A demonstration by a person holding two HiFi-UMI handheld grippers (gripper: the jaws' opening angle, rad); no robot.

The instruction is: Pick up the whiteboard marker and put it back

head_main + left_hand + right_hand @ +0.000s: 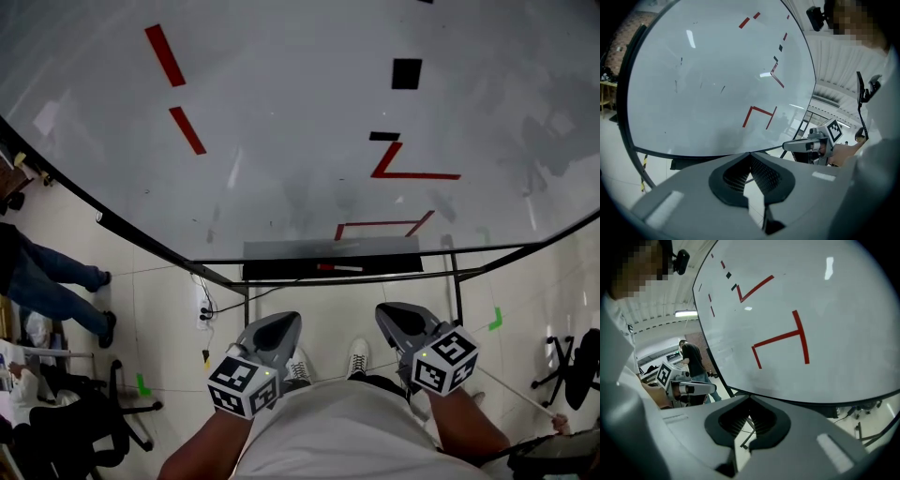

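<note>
The whiteboard marker (339,268), red with a pale end, lies flat on the dark tray (281,271) under the whiteboard (300,112). The board carries red lines and small black patches. My left gripper (284,322) and right gripper (390,315) hang side by side well below the tray, over the floor, both shut and holding nothing. In the left gripper view the left gripper (750,155) has its jaw tips together, pointing at the board's lower edge, with the right gripper (806,146) off to its right. The right gripper (749,400) looks the same, with the left gripper (692,389) to its left.
Metal stand legs (457,281) run down from the tray. Cables and a socket strip (204,311) lie on the tiled floor at left. A person (52,281) stands far left near a black chair (89,422). Another chair (574,366) is at right. Green tape (495,319) marks the floor.
</note>
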